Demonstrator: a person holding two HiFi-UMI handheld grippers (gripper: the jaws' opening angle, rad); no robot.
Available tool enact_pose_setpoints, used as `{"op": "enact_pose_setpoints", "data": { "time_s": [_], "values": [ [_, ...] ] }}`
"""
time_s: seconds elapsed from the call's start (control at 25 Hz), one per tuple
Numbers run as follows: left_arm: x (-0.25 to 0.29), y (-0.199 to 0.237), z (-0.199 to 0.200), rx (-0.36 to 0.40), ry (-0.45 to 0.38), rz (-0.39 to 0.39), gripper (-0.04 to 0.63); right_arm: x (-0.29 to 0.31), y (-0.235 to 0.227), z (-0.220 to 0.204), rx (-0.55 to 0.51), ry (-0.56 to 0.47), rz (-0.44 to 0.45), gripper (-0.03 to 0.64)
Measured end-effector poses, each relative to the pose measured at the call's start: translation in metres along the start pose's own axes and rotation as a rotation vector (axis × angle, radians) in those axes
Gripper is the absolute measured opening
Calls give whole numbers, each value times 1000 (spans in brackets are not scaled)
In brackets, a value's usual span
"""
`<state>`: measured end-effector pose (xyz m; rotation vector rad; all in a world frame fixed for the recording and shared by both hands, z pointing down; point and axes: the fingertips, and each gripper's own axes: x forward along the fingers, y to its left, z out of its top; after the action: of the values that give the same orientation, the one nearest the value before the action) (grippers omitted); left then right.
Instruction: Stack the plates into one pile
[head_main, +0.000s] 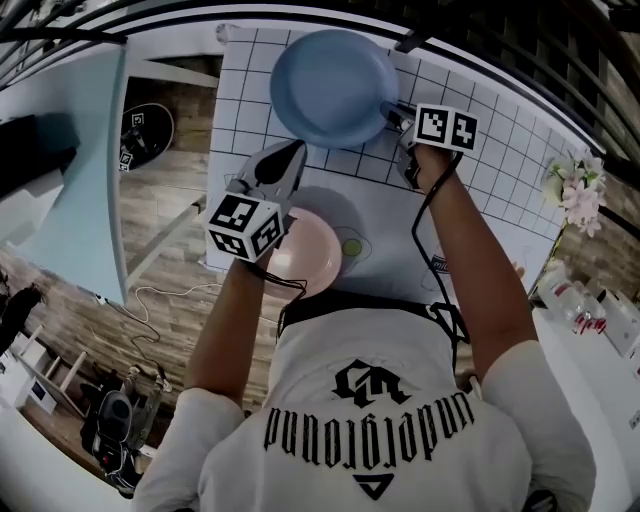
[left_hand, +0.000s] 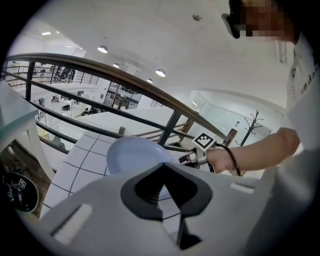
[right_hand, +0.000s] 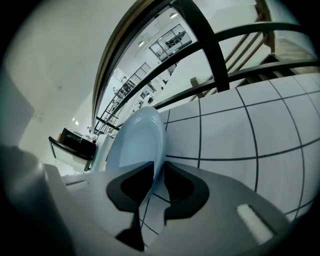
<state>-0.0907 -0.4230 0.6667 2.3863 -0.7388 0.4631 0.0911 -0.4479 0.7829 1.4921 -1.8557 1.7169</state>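
A light blue plate (head_main: 333, 88) hangs tilted above the far part of the white gridded mat (head_main: 480, 190). My right gripper (head_main: 397, 117) is shut on its right rim. In the right gripper view the blue plate (right_hand: 137, 142) stands edge-on between the jaws of the right gripper (right_hand: 159, 167). A pink plate (head_main: 310, 258) lies on the mat's near edge, partly hidden by my left gripper (head_main: 288, 158). The left gripper floats above it, shut and empty. The left gripper view shows the left gripper (left_hand: 162, 167) with the blue plate (left_hand: 132, 155) and the right gripper (left_hand: 192, 159) beyond it.
A small green mark (head_main: 352, 247) sits on the mat beside the pink plate. Pale flowers (head_main: 575, 190) stand at the mat's right edge. A tall bluish panel (head_main: 70, 160) and a black round base (head_main: 145, 130) are on the wooden floor to the left.
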Motion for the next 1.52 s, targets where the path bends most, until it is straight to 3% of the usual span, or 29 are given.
{"op": "enact_pose_setpoints", "data": {
  "time_s": [0.2,0.4,0.72,1.52],
  "values": [
    [-7,-3,2,5,-8,5,49,-6,5,6,21,-41,0,43],
    [-13,-10,6,9,-25,13,49,-21,20,8,-106,-34,-4,28],
    [-35,-45,17,31,-69,12,49,-81,22,-2,-113,-84,28,25],
    [-101,-215,-4,124,-148,8,49,-286,-18,-84,-141,-194,80,25]
  ]
}}
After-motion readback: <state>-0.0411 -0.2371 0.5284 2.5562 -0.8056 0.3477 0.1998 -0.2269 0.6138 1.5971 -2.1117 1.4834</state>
